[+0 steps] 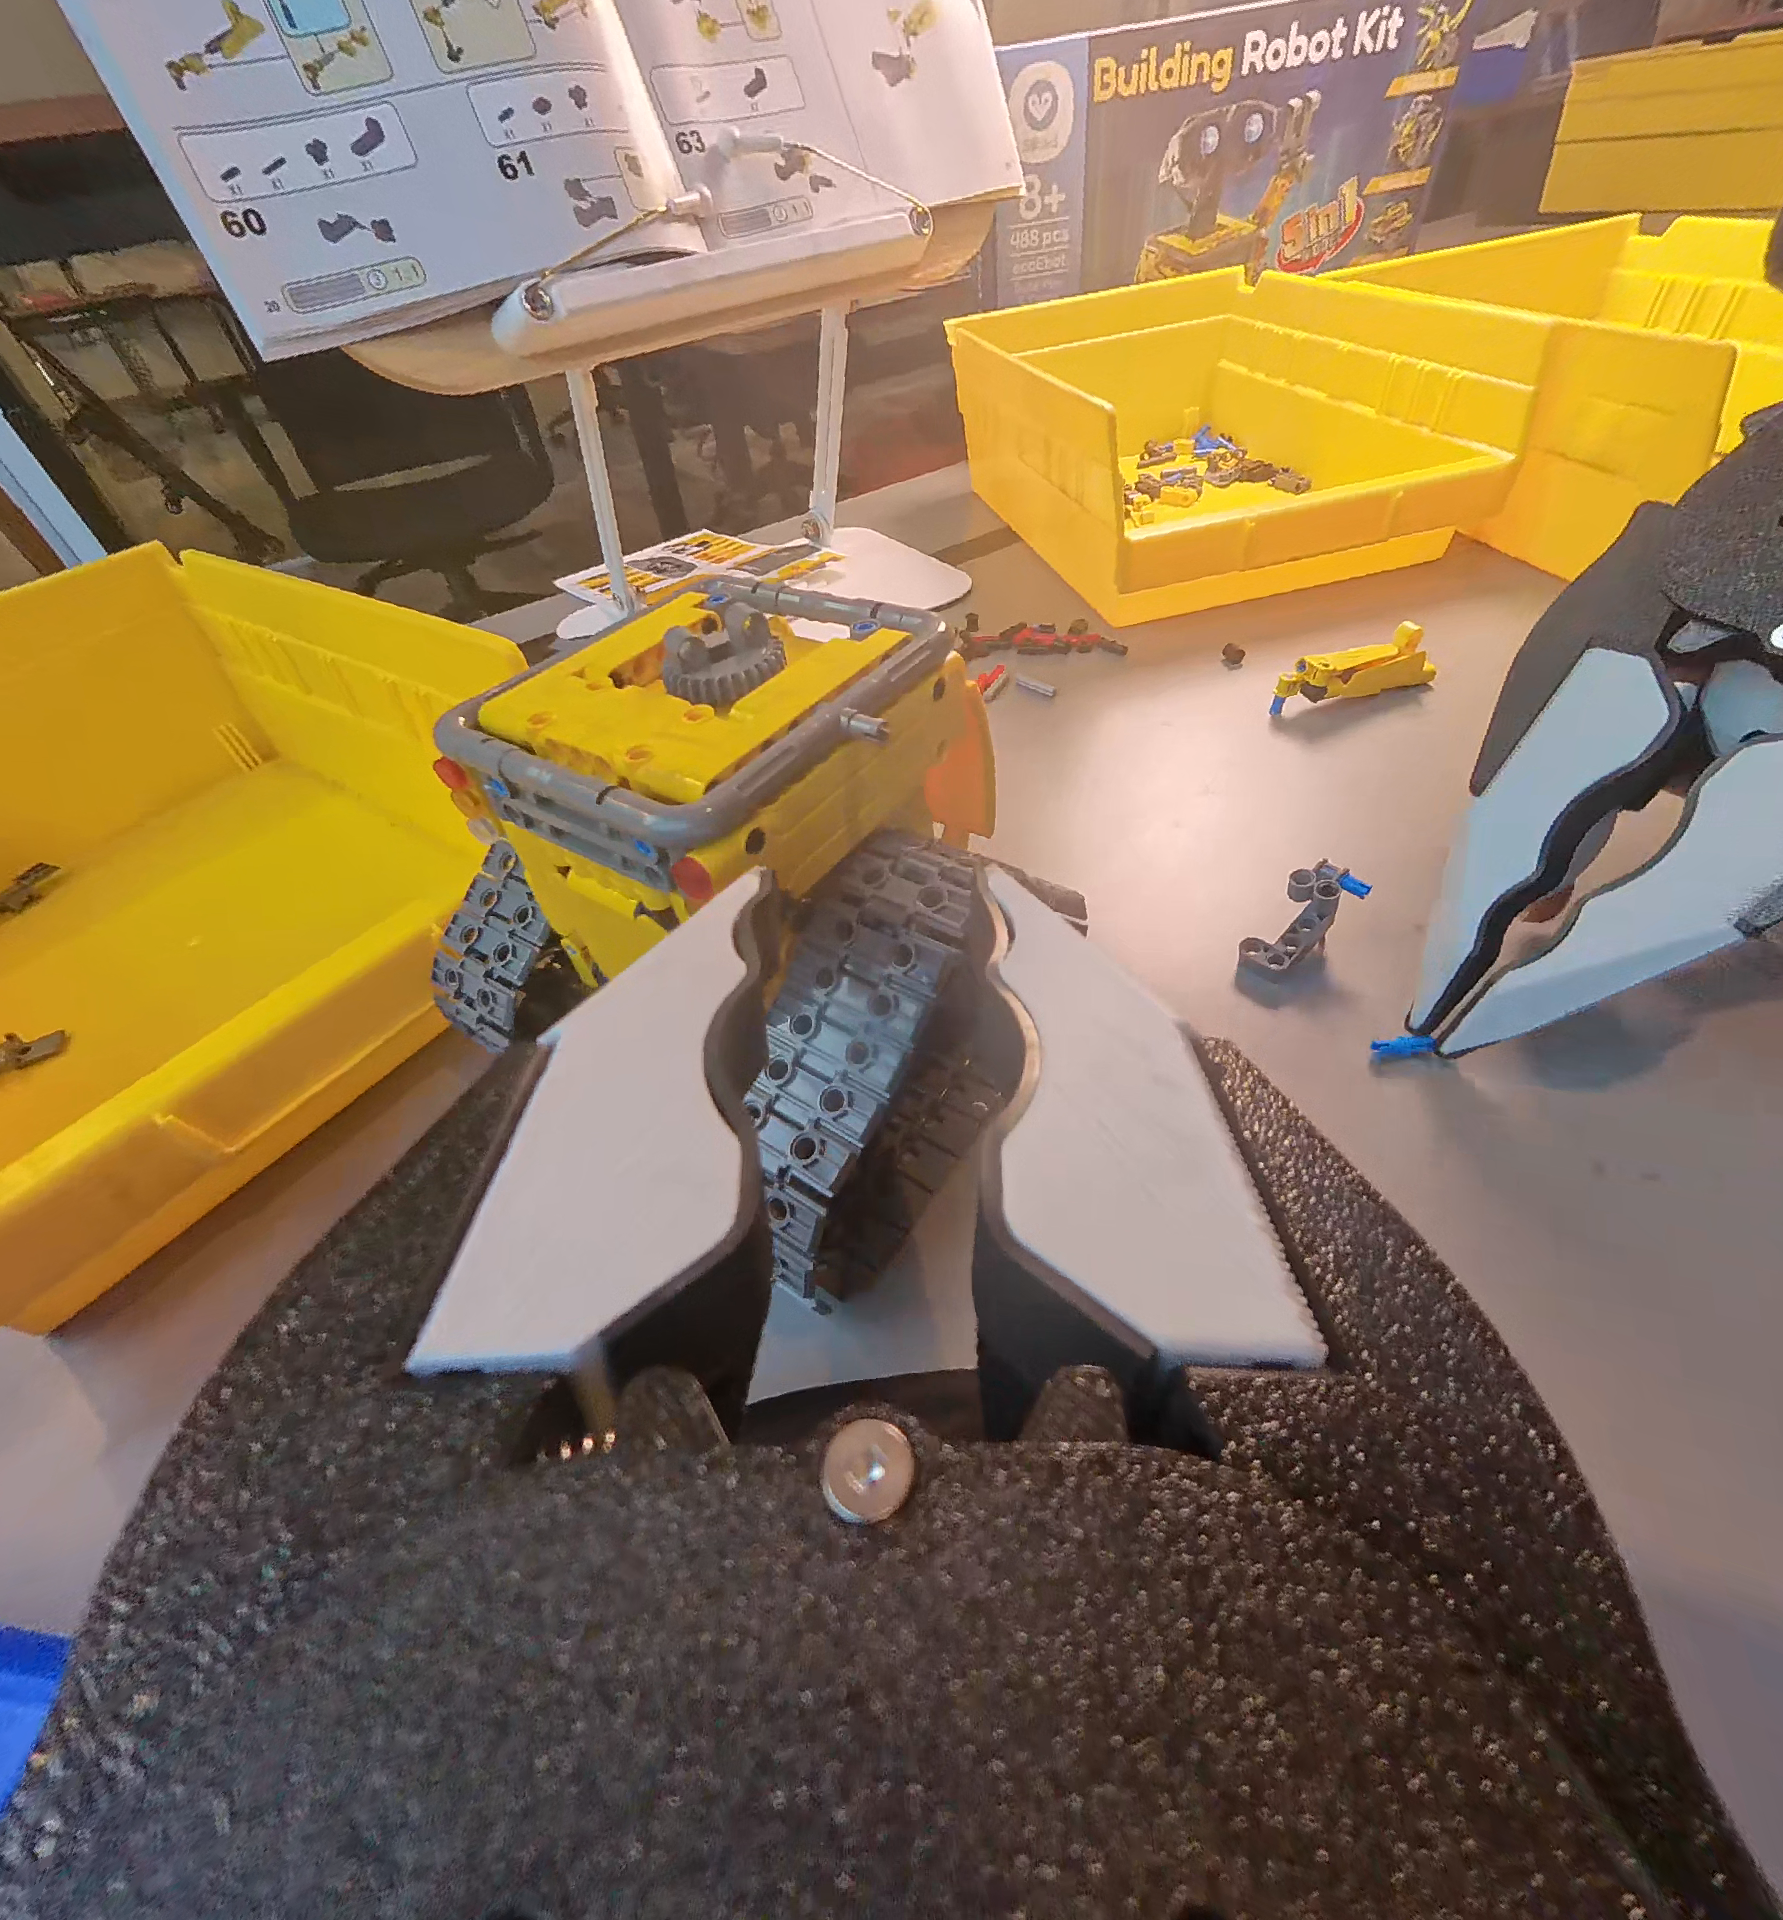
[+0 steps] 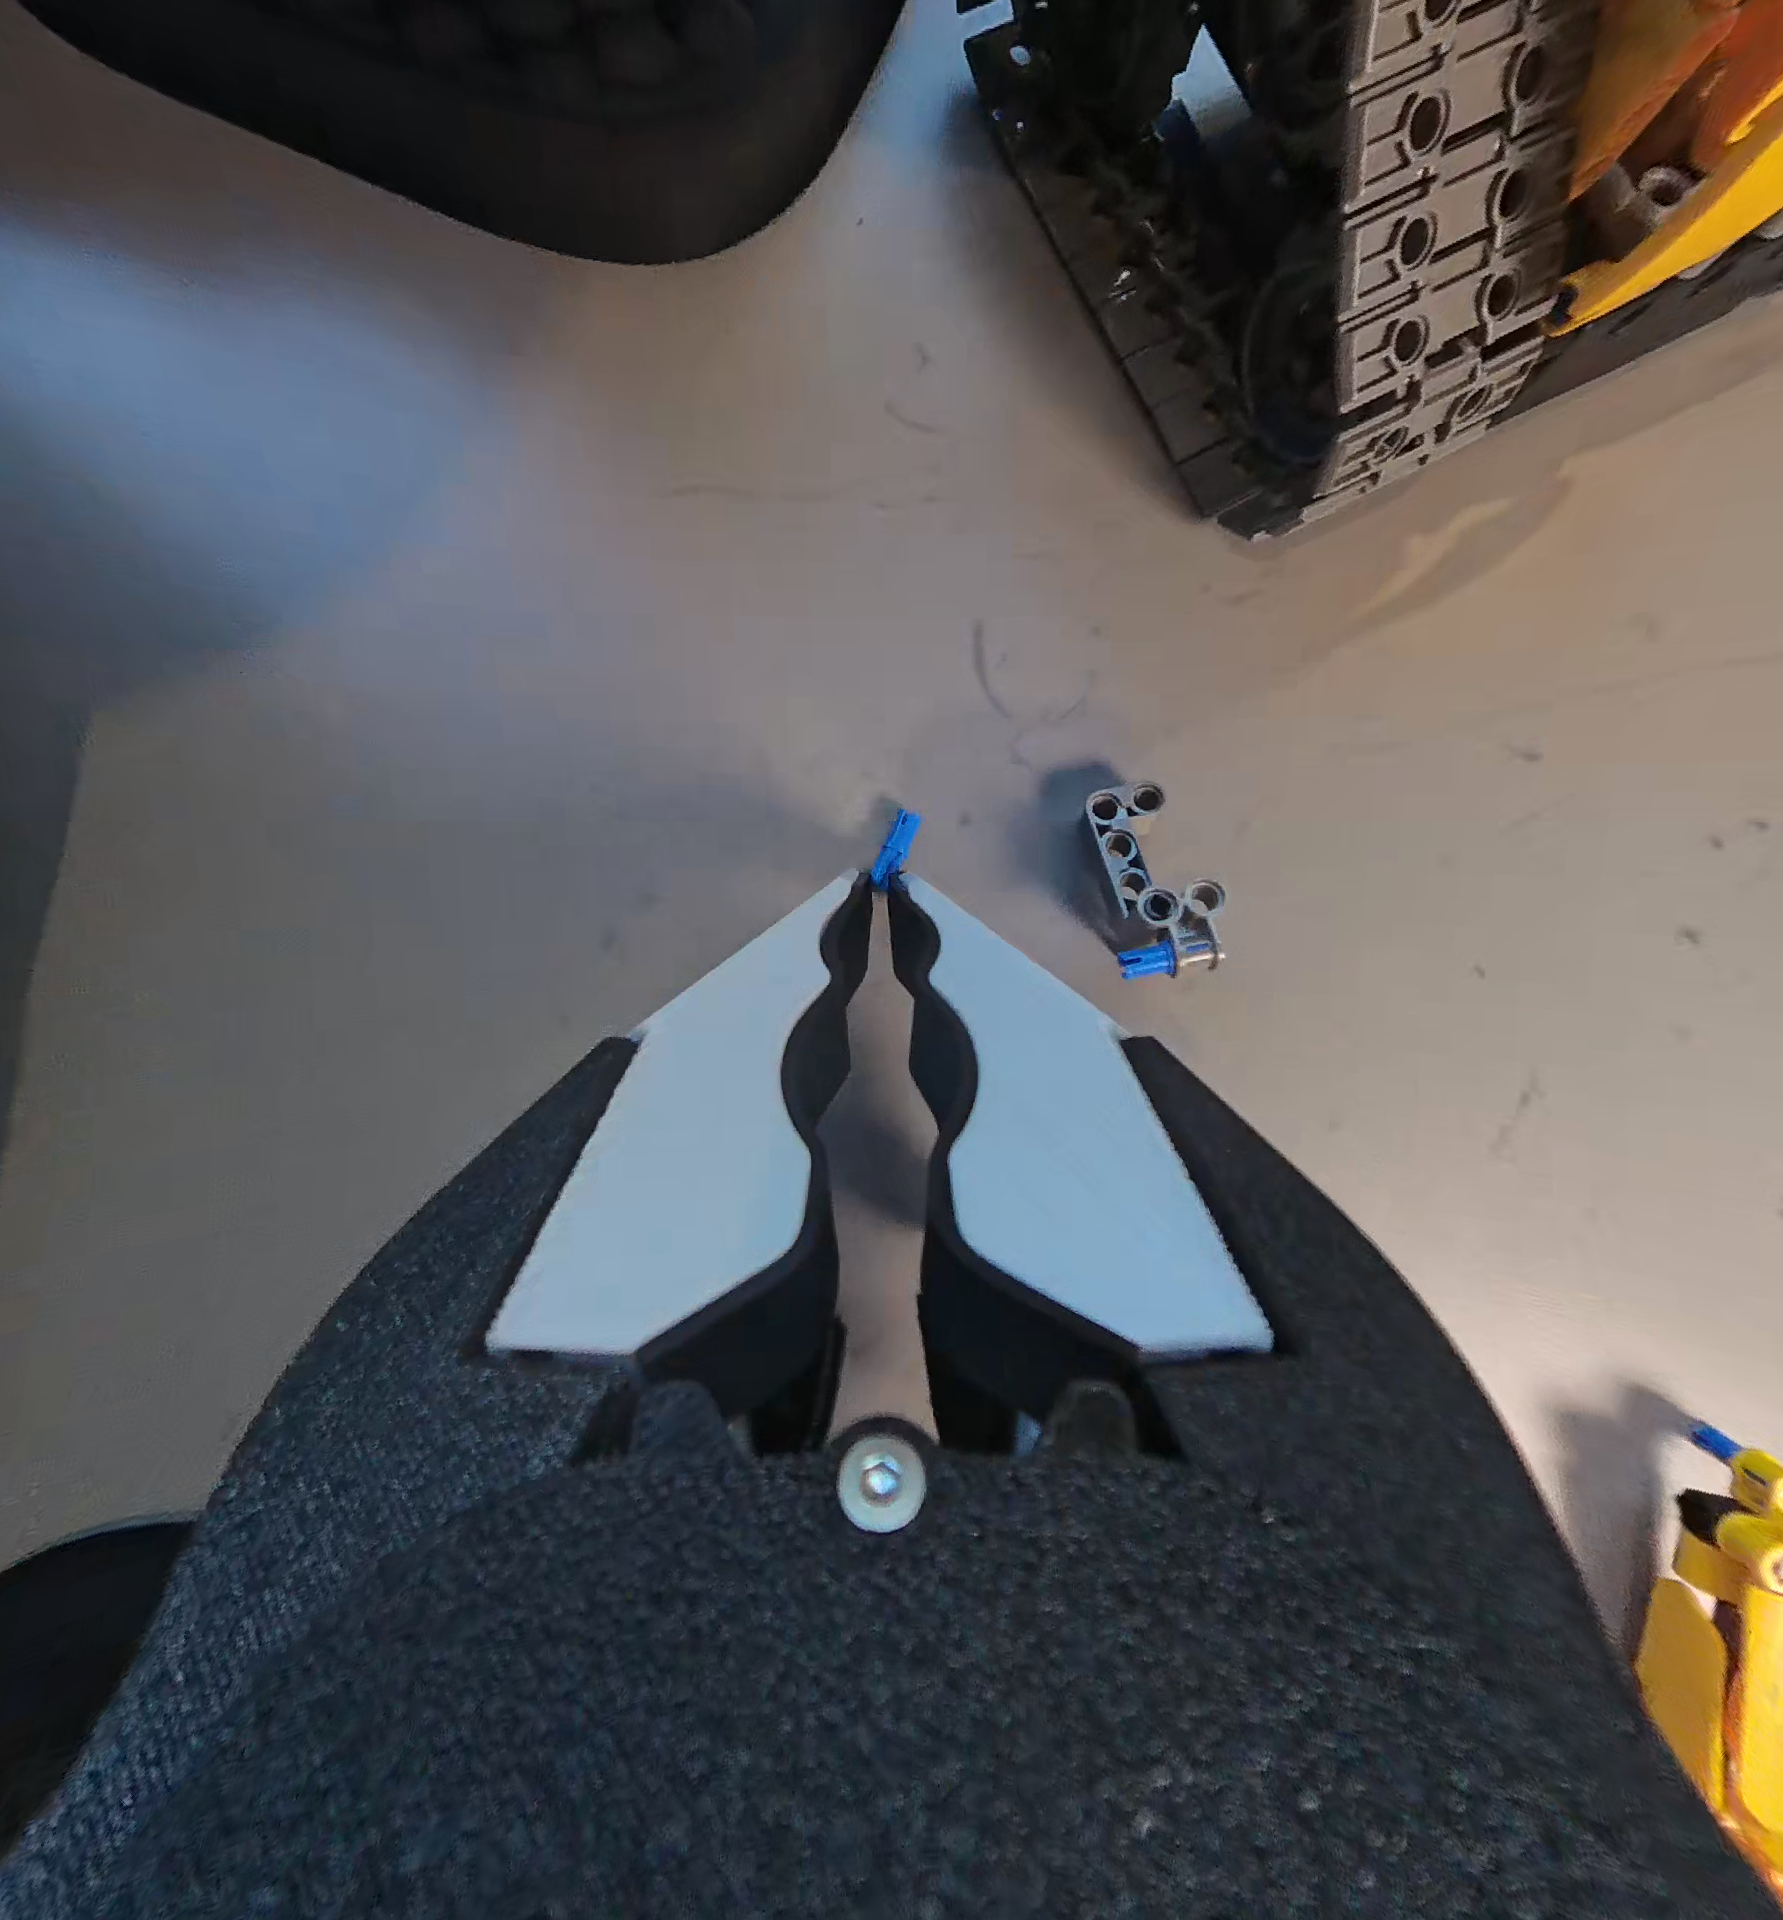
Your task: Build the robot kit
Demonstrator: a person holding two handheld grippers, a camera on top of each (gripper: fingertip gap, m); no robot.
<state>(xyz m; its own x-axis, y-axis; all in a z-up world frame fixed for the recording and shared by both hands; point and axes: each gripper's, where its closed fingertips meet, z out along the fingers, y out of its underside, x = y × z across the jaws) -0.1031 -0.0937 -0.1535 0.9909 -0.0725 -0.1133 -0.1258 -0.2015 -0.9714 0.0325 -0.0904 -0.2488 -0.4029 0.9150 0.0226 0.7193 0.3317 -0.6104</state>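
On the grey table [image 2: 451,831], at the very tips of my right gripper [image 2: 879,881], lies a small blue pin [image 2: 893,836]; the jaws are pinched nearly together on one end of it, the other end poking out onto the surface. Just beside it to the right lies a grey angled beam [image 2: 1126,862] with another blue pin in it, well apart from my fingertips. My left gripper [image 1: 871,904] stands part open, its fingers [image 1: 617,1132] straddling the grey rubber track [image 1: 866,1039] of a yellow brick-built robot [image 1: 700,748]; I cannot tell whether the pads truly press on the track or merely flank it. Beyond the robot I see a small yellow sub-assembly [image 1: 1360,670] lying loose, a yellow bin [image 1: 1230,457] with small parts in it, another yellow bin [image 1: 139,935] at the left, an instruction booklet [image 1: 513,135] on a white stand, and the kit's box [image 1: 1251,135] behind.
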